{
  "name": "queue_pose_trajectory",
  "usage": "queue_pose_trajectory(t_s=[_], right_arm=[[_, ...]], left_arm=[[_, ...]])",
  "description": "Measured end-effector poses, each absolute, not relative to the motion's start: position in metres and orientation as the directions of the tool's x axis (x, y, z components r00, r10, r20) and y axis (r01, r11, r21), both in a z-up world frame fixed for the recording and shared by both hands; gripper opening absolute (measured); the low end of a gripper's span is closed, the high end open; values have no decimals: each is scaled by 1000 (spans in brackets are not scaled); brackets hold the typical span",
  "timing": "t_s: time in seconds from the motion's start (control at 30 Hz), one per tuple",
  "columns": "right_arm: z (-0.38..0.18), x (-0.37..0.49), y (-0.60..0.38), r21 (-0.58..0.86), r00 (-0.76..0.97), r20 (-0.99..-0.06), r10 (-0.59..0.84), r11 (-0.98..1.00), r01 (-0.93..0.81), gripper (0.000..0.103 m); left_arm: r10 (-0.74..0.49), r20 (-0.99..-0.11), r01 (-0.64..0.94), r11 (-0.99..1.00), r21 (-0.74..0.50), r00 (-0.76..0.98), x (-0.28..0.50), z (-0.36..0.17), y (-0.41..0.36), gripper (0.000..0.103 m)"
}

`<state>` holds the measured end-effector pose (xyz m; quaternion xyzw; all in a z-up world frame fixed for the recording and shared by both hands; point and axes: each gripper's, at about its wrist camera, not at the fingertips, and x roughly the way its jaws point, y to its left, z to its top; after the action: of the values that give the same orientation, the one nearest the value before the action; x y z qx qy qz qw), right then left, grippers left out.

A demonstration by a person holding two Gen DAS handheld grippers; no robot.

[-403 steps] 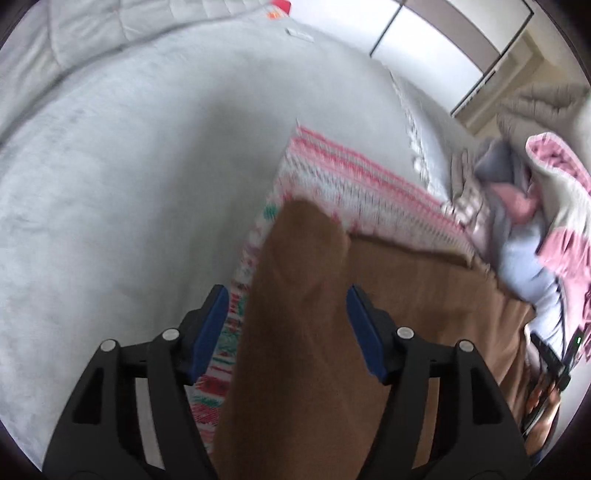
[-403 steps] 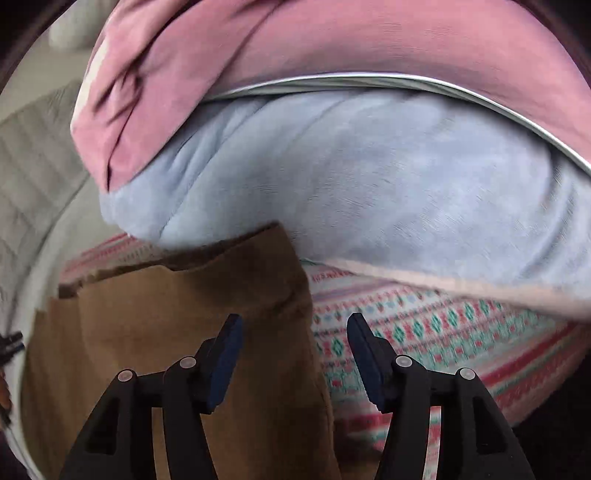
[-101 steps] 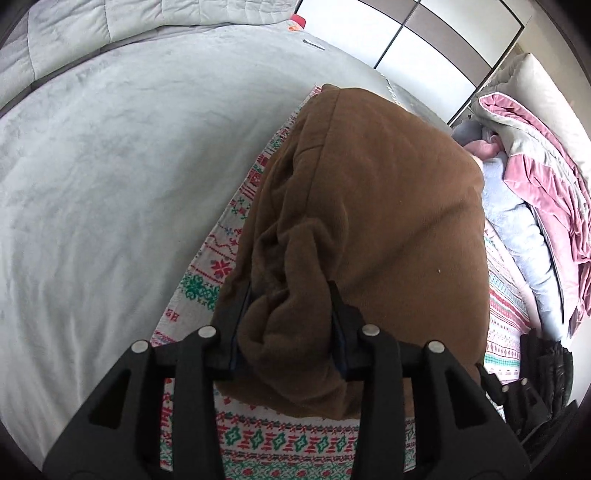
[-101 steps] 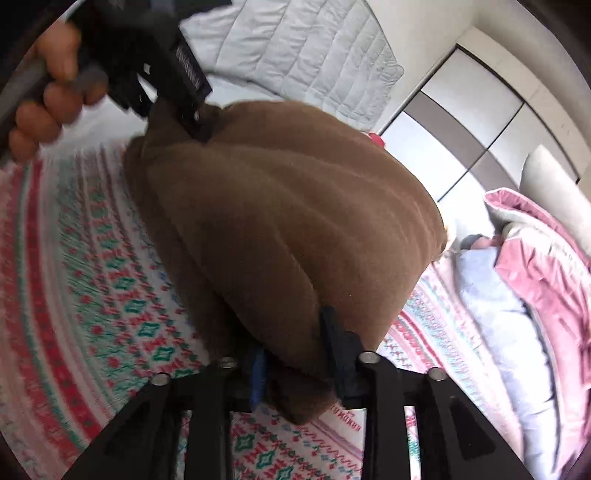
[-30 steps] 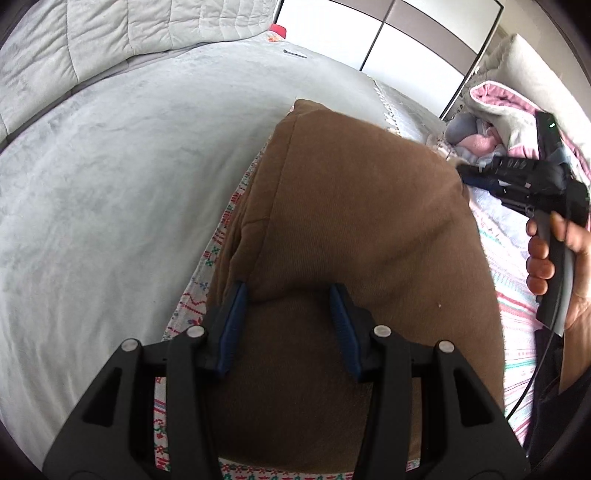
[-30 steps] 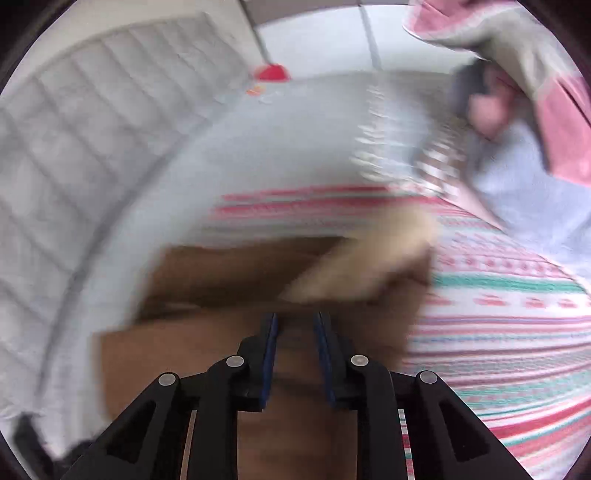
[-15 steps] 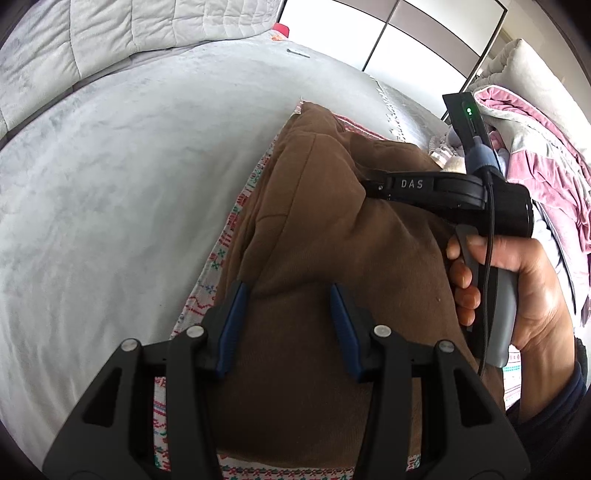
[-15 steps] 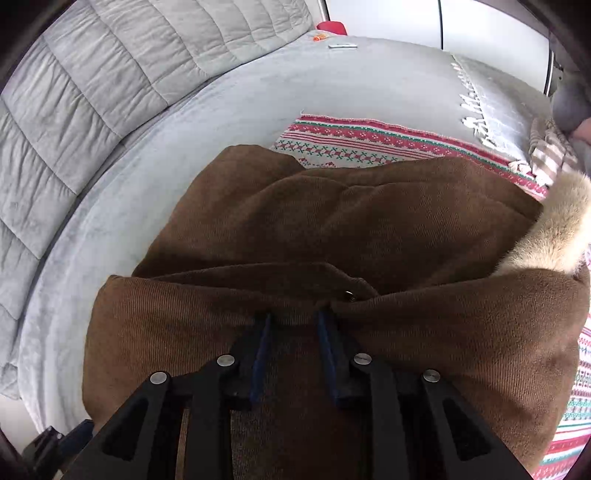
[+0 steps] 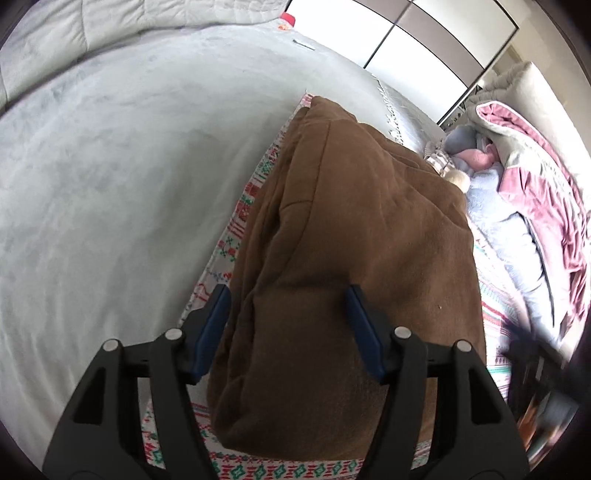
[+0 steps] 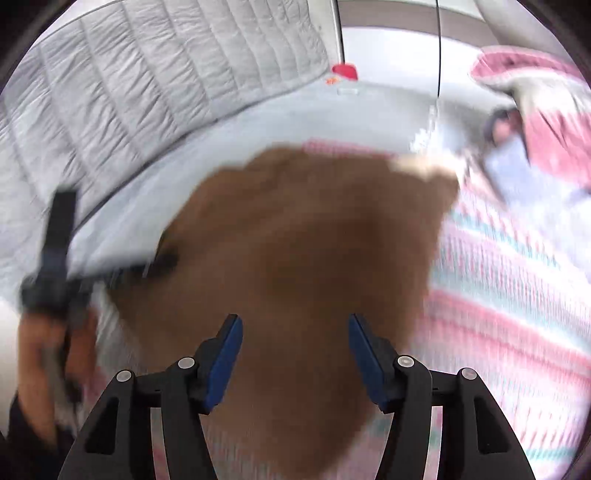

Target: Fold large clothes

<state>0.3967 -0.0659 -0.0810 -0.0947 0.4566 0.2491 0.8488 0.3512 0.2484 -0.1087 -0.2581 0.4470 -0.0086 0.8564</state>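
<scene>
A thick brown coat (image 9: 354, 258) lies folded into a bulky bundle on a patterned pink, white and green blanket (image 9: 236, 218). A pale fur trim (image 9: 458, 179) shows at its far edge. My left gripper (image 9: 288, 325) is open, its blue pads either side of the near end of the bundle, not closed on it. In the blurred right wrist view the coat (image 10: 295, 258) fills the middle; my right gripper (image 10: 295, 350) is open above it. The left gripper (image 10: 55, 258) and its hand show at the left edge of that view.
A grey bed cover (image 9: 110, 166) spreads to the left, with a quilted grey headboard (image 10: 147, 92) behind. A heap of pink, grey and pale blue clothes (image 9: 517, 192) lies to the right. White wardrobe doors (image 9: 424, 33) stand at the back.
Both grippers have opened and let go of the brown coat. The right gripper has pulled back from over the bundle to the right and is moving fast. The coat lies folded.
</scene>
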Motion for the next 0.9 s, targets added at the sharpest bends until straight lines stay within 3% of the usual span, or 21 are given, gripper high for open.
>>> queue_pose_trajectory(t_s=[0.2, 0.27, 0.3, 0.33, 0.57, 0.7, 0.9], right_arm=[[-127, 370, -86, 68, 397, -868, 298, 863, -501, 62], [-147, 375, -86, 39, 400, -879, 260, 875, -483, 77], [-159, 382, -91, 87, 359, -892, 275, 884, -460, 82], [-179, 393, -98, 221, 237, -908, 346, 875, -430, 83], [-160, 380, -101, 185, 320, -876, 362, 863, -470, 79], [-148, 383, -119, 292, 303, -844, 442, 854, -431, 79], [-144, 397, -152, 494, 289, -760, 582, 807, -325, 80]], left_arm=[[-248, -760, -205, 871, -446, 600, 348, -110, 244, 66], [-258, -758, -202, 867, -455, 599, 348, -111, 245, 66], [-253, -761, -205, 869, -450, 597, 348, -112, 245, 66], [-246, -764, -208, 872, -443, 596, 348, -112, 246, 66], [-244, -748, -219, 860, -461, 618, 328, -102, 257, 66], [-266, -712, -229, 825, -517, 650, 307, -93, 272, 66], [-419, -629, -211, 697, -685, 655, 296, -101, 285, 66]])
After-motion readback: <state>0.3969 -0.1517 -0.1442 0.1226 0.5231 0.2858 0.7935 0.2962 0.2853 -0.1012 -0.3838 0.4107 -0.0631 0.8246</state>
